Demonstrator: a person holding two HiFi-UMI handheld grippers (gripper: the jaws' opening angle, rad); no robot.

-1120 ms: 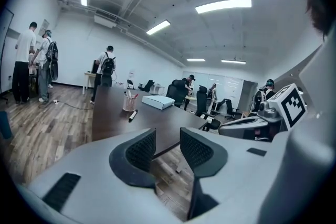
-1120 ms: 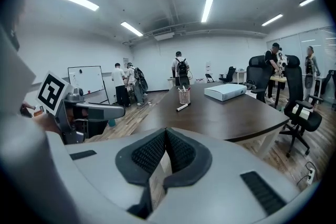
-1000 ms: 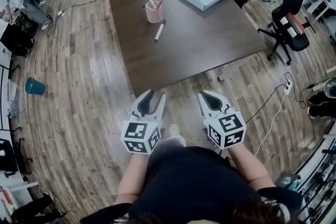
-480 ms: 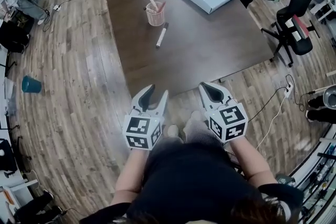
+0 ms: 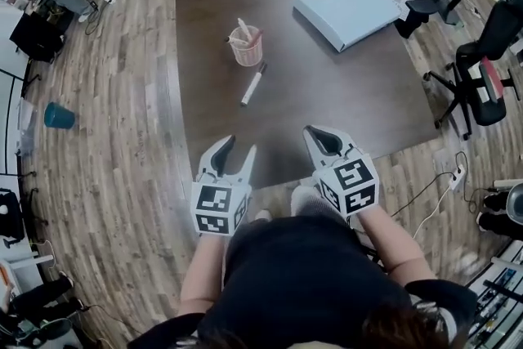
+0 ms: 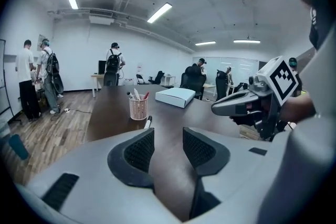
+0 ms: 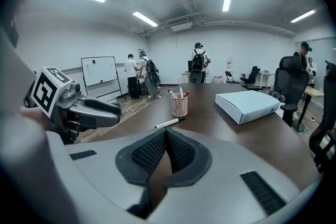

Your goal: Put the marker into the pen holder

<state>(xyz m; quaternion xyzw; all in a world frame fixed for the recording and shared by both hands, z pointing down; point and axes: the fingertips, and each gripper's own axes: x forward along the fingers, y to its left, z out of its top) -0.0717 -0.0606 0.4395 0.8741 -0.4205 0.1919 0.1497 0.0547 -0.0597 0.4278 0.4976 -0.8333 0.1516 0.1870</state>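
Dark table [image 5: 343, 102] in the frame's upper middle is where the marker [image 5: 252, 84] is laid just below the pen holder [image 5: 246, 51], well beyond the left gripper [image 5: 238, 147], its empty jaws just opened wide, and the pressed-together, empty right gripper [image 5: 317, 135]; the marker could be rolled away, or the pen holder toppled, if clipped on approach.

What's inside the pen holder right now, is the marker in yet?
Three pens stick up out of the pink pen holder. The marker is not inside; it lies on the table beside it. The holder's bottom is hidden.
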